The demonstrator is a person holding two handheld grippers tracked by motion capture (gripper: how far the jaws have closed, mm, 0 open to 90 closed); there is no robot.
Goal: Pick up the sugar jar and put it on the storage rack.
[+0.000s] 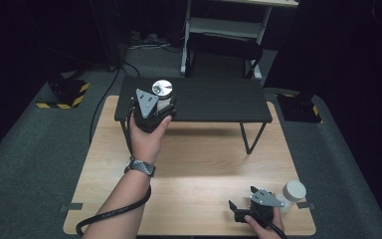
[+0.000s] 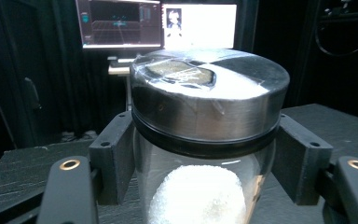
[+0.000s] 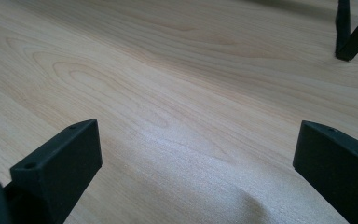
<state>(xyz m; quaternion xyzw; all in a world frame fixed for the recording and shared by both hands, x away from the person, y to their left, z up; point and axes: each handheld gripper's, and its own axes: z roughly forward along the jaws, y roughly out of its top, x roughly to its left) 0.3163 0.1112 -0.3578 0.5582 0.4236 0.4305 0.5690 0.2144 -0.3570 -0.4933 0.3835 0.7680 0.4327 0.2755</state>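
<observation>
R gripper (image 1: 242,208) low at near R edge of wooden tabletop (image 1: 194,164), jaws spread wide w/ nothing between, bare wood ahead in right gripper view. White-capped container (image 1: 292,195) just beside it on R. L gripper (image 1: 160,110) up at black raised shelf (image 1: 214,102), jaws pinching glass jar (image 2: 200,186) just below its metal lid (image 2: 209,100); white granular stuff inside. Jar at shelf's front-L part; can't tell if resting or lifted.

Upright glass jar (image 2: 205,154) with metal lid, white powder inside, on black shelf (image 1: 214,102).
</observation>
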